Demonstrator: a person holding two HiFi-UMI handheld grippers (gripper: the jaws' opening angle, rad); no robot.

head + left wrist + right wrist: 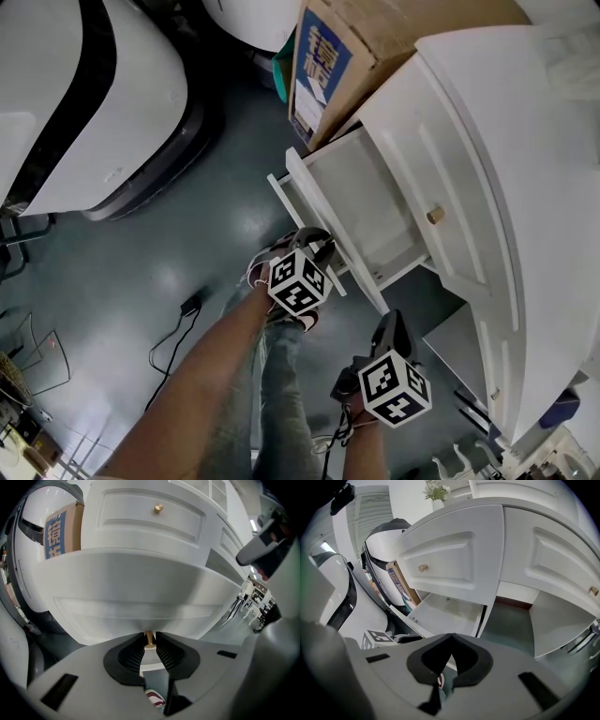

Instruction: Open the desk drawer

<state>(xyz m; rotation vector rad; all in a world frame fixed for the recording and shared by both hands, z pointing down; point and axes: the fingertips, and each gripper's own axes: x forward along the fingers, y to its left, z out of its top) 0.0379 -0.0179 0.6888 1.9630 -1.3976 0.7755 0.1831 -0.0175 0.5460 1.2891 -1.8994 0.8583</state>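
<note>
Clearly the left gripper (149,635) clamps the small round brass knob (149,640) on the white desk drawer (140,590) front, straight ahead; the right gripper (452,635) is closed, empty.

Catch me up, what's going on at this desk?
A person works with a tool in each hand. The left tool is shut on the brass knob of the lower drawer, which stands well out and looks empty. The right tool is shut on nothing, off to one side.
</note>
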